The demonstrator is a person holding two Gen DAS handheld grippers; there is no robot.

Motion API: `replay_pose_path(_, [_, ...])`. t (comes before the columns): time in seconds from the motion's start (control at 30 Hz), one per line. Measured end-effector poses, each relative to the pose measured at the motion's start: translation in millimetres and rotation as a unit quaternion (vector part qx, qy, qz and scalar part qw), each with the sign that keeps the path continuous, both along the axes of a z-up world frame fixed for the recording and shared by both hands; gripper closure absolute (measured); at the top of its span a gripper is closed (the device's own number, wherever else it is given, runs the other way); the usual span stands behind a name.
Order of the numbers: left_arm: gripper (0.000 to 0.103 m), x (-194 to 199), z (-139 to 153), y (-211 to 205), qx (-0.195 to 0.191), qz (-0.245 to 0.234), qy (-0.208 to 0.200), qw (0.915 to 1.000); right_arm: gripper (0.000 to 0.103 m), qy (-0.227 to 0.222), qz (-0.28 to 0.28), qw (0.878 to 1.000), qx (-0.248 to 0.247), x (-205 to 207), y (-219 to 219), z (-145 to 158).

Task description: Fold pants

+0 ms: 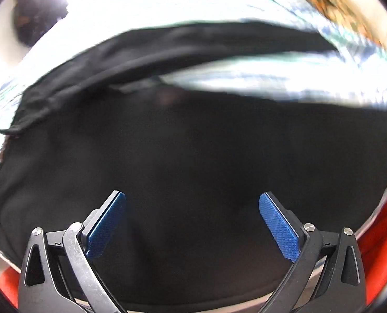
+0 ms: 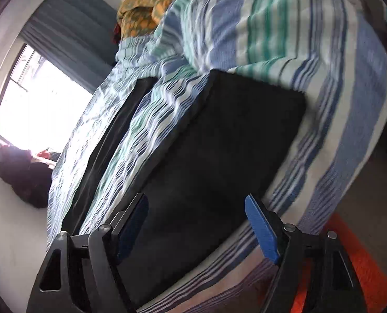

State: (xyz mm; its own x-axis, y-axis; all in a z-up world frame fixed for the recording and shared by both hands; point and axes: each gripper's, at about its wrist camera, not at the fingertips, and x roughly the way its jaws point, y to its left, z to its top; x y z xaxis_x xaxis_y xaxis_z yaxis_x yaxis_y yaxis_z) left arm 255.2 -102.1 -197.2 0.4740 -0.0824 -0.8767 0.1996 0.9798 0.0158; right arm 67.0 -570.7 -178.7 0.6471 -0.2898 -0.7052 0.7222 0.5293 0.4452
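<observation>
Lying spread across a striped bedsheet (image 2: 285, 26), black pants (image 2: 219, 143) filling most of both wrist views, one broad dark panel in the middle of the bed and a narrower dark strip (image 2: 110, 140) running beside it toward the window side, a band of blue, green and white stripes showing between the two. Hanging above the dark cloth, left gripper (image 1: 192, 206) spread wide, blue pads (image 1: 278, 228) well apart, nothing between them, not touching the fabric as far as can be told. Hovering likewise over the near end of the broad panel, right gripper (image 2: 196, 208) with jaws standing wide, blue pads (image 2: 261, 230) apart and gripping nothing. Folding over along the upper edge in the left view, a thick seam or waistband (image 1: 94, 78) of the pants lying in a ridge, blurred. Sitting at the head of the bed, an orange-and-yellow patterned cloth (image 2: 141, 13). Glaring bright at the left of the right view, a window (image 2: 36, 109) with a grey-blue curtain (image 2: 70, 31) beside it, and a dark heap (image 2: 23, 177) resting on the floor below. Showing at the lower right of both views, an orange surface (image 2: 355, 255) beneath the bed edge. Reading no brand, label or writing anywhere; both views smeared.
</observation>
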Motion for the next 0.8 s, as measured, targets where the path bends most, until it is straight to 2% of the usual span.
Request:
replay_pose_path(0.07, [0.001, 20, 20, 15, -0.006, 0.030, -0.031, 0.9990, 0.019, -0.009, 0.015, 0.999, -0.028, 9, 13, 5])
replay_pose_path(0.13, [0.001, 51, 40, 33, -0.006, 0.071, -0.057, 0.9958, 0.019, 0.015, 0.059, 0.995, -0.077, 36, 34, 14])
replay_pose_path(0.2, [0.001, 89, 50, 57, -0.011, 0.115, -0.073, 0.9906, 0.019, 0.038, 0.117, 0.984, -0.129, 62, 61, 23])
replay_pose_path(0.3, [0.001, 142, 36, 93, 0.003, 0.181, -0.075, 0.9806, 0.019, 0.055, 0.215, 0.960, -0.169, 104, 99, 31])
replay_pose_path(0.37, [0.001, 171, 7, 116, 0.016, 0.218, -0.061, 0.9739, 0.019, 0.054, 0.286, 0.942, -0.168, 147, 123, 40])
replay_pose_path(0.43, [0.001, 187, -32, 138, 0.030, 0.244, -0.026, 0.9691, 0.019, 0.040, 0.349, 0.921, -0.169, 193, 149, 49])
replay_pose_path(0.47, [0.001, 186, -46, 145, 0.020, 0.240, -0.034, 0.9699, 0.019, 0.038, 0.381, 0.909, -0.165, 221, 162, 52])
replay_pose_path(0.5, [0.001, 179, -47, 149, 0.002, 0.238, -0.065, 0.9691, 0.019, 0.036, 0.410, 0.898, -0.158, 250, 175, 54])
replay_pose_path(0.53, [0.001, 176, -46, 149, 0.001, 0.238, -0.078, 0.9682, 0.019, 0.032, 0.438, 0.886, -0.151, 277, 190, 54])
replay_pose_path(0.63, [0.001, 178, -47, 148, 0.008, 0.237, -0.082, 0.9681, 0.018, 0.023, 0.508, 0.850, -0.136, 353, 224, 35])
replay_pose_path(0.7, [0.001, 178, -48, 149, 0.006, 0.237, -0.086, 0.9678, 0.018, 0.038, 0.547, 0.827, -0.124, 390, 242, 12])
replay_pose_path(0.77, [0.001, 177, -49, 149, 0.005, 0.236, -0.090, 0.9675, 0.019, 0.075, 0.562, 0.816, -0.110, 423, 236, -18])
replay_pose_path(0.8, [0.001, 175, -49, 148, 0.004, 0.236, -0.092, 0.9673, 0.019, 0.096, 0.558, 0.817, -0.108, 437, 224, -30])
